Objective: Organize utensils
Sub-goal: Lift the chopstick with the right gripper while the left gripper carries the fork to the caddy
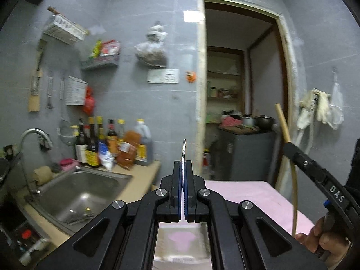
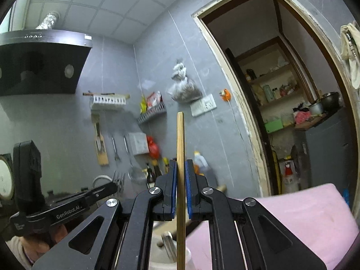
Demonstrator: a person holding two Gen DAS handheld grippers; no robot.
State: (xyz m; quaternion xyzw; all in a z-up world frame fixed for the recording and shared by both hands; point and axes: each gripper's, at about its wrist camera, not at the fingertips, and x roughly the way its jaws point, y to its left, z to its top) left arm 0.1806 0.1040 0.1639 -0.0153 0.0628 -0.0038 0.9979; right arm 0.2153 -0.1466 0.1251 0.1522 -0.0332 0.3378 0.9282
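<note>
— What have I got in each claw?

— My left gripper (image 1: 184,168) is clenched on a thin metal utensil (image 1: 184,150), seen edge-on. My right gripper (image 2: 180,168) grasps a wooden chopstick (image 2: 180,157) upright, above the pink table (image 2: 292,213).

Grey tiled walls (image 1: 139,103) close in a small kitchen under a white panelled ceiling (image 2: 94,6) with a lit lamp. A black range hood (image 2: 40,63) hangs at the left. A steel sink (image 1: 78,193) with a curved tap (image 1: 33,135) sits in a beige counter (image 1: 139,175). An open doorway (image 1: 243,90) with a worn pale frame shows wooden shelves (image 2: 276,85) in a dim back room.
</note>
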